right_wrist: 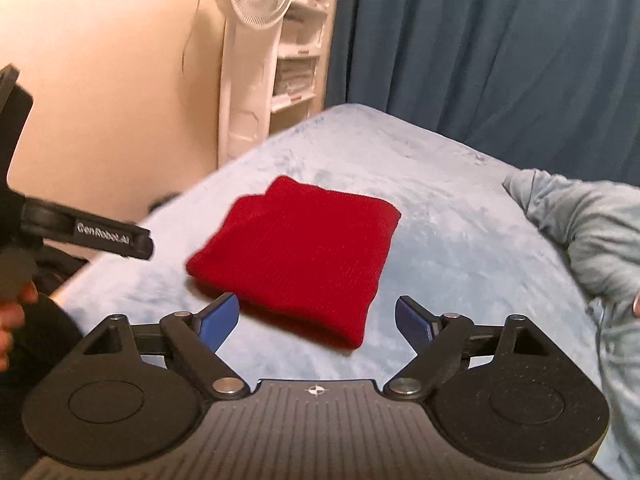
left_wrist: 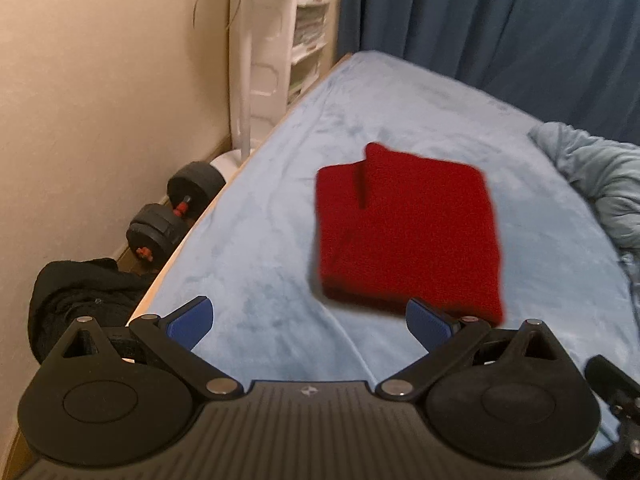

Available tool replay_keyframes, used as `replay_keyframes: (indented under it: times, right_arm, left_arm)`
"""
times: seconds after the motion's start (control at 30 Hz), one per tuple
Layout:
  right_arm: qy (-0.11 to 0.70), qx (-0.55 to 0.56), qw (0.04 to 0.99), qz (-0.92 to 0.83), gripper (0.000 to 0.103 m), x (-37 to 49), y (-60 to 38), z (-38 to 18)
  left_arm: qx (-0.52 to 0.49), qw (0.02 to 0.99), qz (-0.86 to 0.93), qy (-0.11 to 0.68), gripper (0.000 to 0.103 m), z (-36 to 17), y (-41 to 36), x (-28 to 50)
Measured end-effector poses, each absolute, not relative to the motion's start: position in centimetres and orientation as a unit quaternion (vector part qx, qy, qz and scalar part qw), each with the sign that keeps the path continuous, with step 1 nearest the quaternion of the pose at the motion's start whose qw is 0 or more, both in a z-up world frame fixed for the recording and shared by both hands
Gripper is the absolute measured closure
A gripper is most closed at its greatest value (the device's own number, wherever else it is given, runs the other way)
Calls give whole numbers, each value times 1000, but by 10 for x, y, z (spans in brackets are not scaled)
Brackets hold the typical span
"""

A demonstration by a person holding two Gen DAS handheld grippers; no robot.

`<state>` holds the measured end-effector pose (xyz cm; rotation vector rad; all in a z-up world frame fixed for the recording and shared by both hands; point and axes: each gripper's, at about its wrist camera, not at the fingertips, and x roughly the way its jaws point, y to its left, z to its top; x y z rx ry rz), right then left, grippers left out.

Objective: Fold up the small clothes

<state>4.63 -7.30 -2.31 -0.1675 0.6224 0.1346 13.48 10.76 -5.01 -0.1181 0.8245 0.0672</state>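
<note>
While the red knit garment (left_wrist: 408,232) lies folded on the light blue blanket (left_wrist: 280,184), both grippers stand near it. Left gripper (left_wrist: 310,320) released, empty. Right gripper (right_wrist: 316,320) released, empty.

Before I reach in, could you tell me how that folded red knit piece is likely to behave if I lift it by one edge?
The red knit garment looks soft, so it would probably droop and unfold rather than hold its shape. It lies in loose layers, with a flap visible on top, which may slide apart. The plush blue blanket beneath likely grips it, so pushing could bunch it.
</note>
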Motion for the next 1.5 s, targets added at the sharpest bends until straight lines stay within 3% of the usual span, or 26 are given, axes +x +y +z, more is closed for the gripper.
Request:
replay_keyframes:
  times: [0.3,0.5,1.5]
  right_arm:
    - [299,28,953,48,15,-7,-119,1]
    - [299,41,952,44,15,-10,-128,1]
    - [385,29,922,40,15,77,-131,-47]
  left_arm:
    - [2,908,21,419,0,-34,66,55]
    - [16,903,28,428,0,-33,60,48]
    - [-15,861,50,507,0,-67,61,128]
